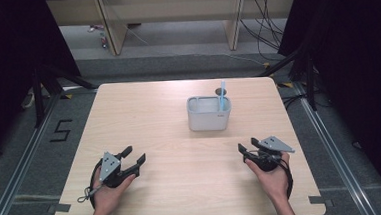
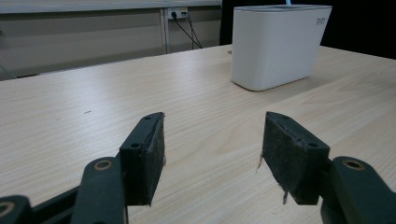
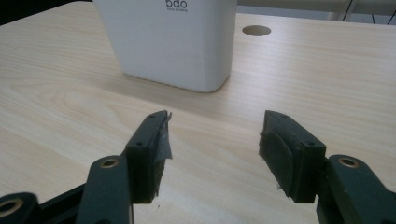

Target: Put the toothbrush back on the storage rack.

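Bin (image 1: pixel 209 117) stands well ahead, between left gripper (image 1: pixel 133 160) and right gripper (image 1: pixel 246 149), both wide open, empty.

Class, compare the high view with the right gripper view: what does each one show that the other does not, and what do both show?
High view alone: a light blue stick standing in the container, both hands, the left claw, the floor. Right gripper view alone: dark lettering on the container's wall, and the worn pads. Both: the white rounded plastic container, the pale wooden table, its round hole, and the open right claw.
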